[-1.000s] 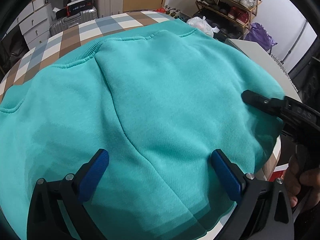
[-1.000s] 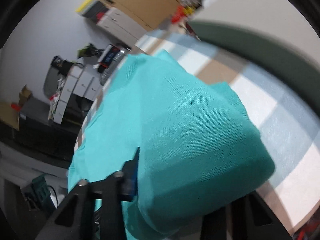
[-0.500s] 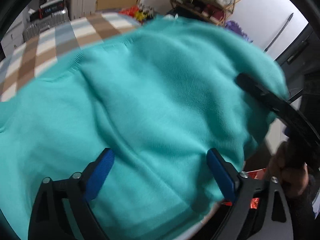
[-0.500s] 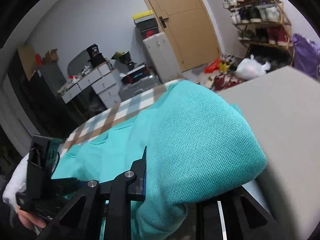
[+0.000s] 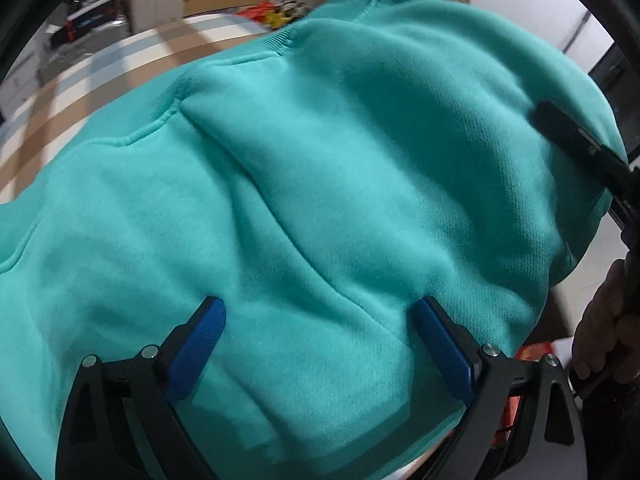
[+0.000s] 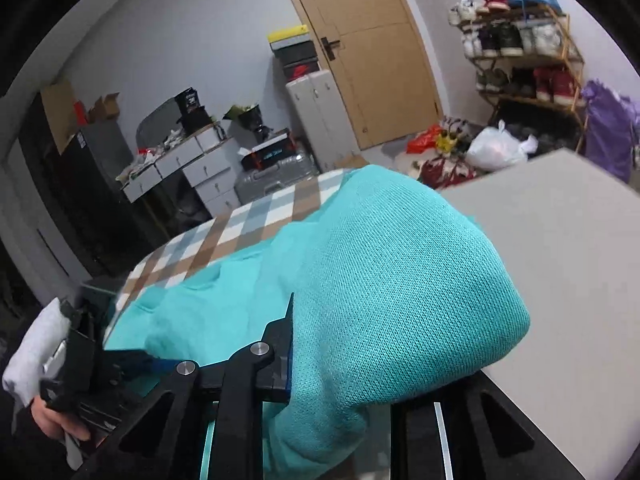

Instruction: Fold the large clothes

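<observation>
Teal sweatshirt (image 5: 320, 200): right tongs (image 6: 320, 360) clamp its bunched fabric; left tongs (image 5: 320, 320) gape; no legible writing.

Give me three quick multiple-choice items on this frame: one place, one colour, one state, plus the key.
1. What does the sweater lie on?
A. a checked tablecloth
B. the floor
C. a chair

2. What colour are the pads on the left tongs?
A. red
B. blue
C. white

3. What state are the right tongs in?
A. wide open over bare cloth
B. shut on nothing
C. shut on a bunched fold of the sweater

Key: 1 A, brown, white and blue checks show past the sweater's edge; 2 B, both pads are blue; 3 C, knit fabric bulges out from between the closed fingers.
</observation>
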Demonstrator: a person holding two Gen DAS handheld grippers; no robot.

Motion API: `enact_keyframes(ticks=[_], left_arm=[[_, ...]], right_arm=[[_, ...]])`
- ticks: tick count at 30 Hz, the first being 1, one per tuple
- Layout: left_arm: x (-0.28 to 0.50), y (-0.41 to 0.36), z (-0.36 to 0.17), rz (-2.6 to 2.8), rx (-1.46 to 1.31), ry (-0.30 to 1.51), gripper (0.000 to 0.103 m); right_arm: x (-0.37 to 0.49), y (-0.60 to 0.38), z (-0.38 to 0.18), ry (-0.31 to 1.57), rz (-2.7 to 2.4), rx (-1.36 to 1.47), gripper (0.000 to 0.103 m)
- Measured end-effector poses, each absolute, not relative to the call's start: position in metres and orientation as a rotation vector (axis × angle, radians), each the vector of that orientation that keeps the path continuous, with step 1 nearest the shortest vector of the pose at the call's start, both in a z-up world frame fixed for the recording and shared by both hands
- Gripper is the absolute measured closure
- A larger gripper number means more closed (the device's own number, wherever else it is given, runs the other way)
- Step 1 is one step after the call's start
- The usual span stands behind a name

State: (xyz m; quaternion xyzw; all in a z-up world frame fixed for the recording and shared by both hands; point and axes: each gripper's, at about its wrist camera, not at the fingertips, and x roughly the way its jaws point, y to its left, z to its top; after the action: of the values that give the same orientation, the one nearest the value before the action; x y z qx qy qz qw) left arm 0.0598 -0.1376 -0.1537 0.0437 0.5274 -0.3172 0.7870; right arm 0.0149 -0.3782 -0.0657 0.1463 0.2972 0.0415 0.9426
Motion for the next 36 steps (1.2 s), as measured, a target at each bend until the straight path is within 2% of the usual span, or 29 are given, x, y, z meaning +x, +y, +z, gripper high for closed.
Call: enact_keyframes(ticks=[4, 9, 17, 19, 20, 21, 26, 29, 36], left_arm=[[0.051, -0.128, -0.137, -0.689, 0.041, 1.168, 0.01], [0.027, -0.088, -0.14, -0.713, 0.016, 1.12, 0.01], [0.049, -0.063, -0.14, -0.924, -0.228, 1.169, 0.011], [0.052, -0.038, -0.136, -0.987, -0.343, 1.172, 0.015], [0.054, -0.026, -0.134, -0.998, -0.373, 1.176, 0.022], [0.052, -0.006, -0.128, -1.019, -0.424, 1.173, 0.024], [0.019, 0.096, -0.086, -0.968, -0.518, 0.967, 0.023], [0.009, 0.142, -0.079, -0.908, -0.612, 0.902, 0.023], [0.01, 0.15, -0.083, -0.798, -0.624, 0.928, 0.023]], right_arm=[[0.015, -0.38, -0.034, 0.588, 0.053, 0.194, 0.084], [0.011, -0.351, -0.029, 0.574, 0.037, 0.004, 0.084], [-0.002, -0.281, -0.002, 0.472, 0.083, -0.224, 0.084], [-0.011, -0.253, 0.006, 0.416, 0.116, -0.313, 0.084], [-0.015, -0.24, 0.008, 0.398, 0.131, -0.353, 0.084], [-0.02, -0.223, 0.008, 0.381, 0.148, -0.404, 0.084], [-0.048, -0.143, -0.026, 0.324, 0.214, -0.678, 0.084], [-0.057, -0.105, -0.055, 0.353, 0.268, -0.742, 0.083], [-0.06, -0.043, -0.133, 0.568, 0.39, -0.834, 0.08]])
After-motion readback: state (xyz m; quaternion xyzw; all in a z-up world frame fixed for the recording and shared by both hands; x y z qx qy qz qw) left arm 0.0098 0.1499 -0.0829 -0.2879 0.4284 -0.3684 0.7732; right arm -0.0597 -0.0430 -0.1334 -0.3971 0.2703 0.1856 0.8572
